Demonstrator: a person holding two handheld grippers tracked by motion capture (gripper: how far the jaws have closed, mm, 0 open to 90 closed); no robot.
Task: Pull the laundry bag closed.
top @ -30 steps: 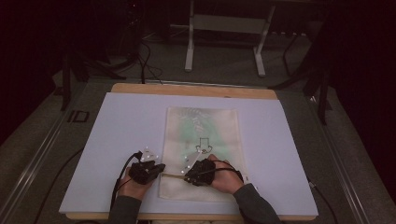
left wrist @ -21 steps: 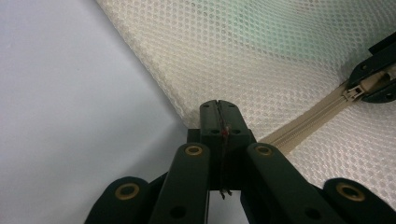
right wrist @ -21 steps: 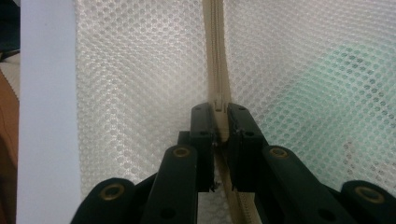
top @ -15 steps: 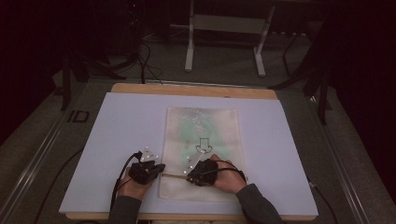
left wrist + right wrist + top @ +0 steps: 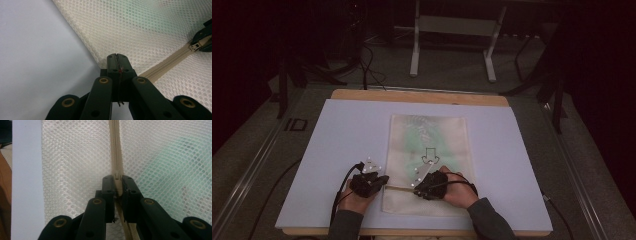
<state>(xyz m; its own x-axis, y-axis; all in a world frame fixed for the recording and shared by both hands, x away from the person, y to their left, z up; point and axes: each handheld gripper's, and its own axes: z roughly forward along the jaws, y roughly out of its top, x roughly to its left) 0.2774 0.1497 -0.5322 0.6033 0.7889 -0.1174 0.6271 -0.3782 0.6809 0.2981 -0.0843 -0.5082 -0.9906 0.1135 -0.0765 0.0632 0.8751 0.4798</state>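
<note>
Zipping work on the mesh bag [image 5: 428, 165], which lies flat at centre of the white desk [image 5: 342, 130], short edge toward you. Compared with a second ago, your right hand-held gripper [image 5: 424, 184] has slid a bit rightward in the high view, so a longer run of the beige zipper [image 5: 398, 188] shows between the two tools; judging by that, the slider is travelling across the bag's near end and the zip is partway along, not finished.

Your left hand-held gripper [image 5: 117, 58] has its jaws pressed together on the bag's left corner at the zipper's end, pinning the fabric. In the right gripper view your right hand-held gripper [image 5: 117, 180] pinches the zipper pull [image 5: 116, 175] between nearly closed jaws; the slider [image 5: 196, 46] also shows at the right edge of the left gripper view.

Something green [image 5: 175, 157] shows faintly through the mesh, in the upper part of the bag. Around: wooden desk edge [image 5: 417, 96] at the top, metal stand legs [image 5: 452, 45] on the floor behind, cables at upper left. Nothing sits in the zipper's path; the loose mesh bunching ahead of the slider looks like the likeliest snag, so keep the corner taut.
</note>
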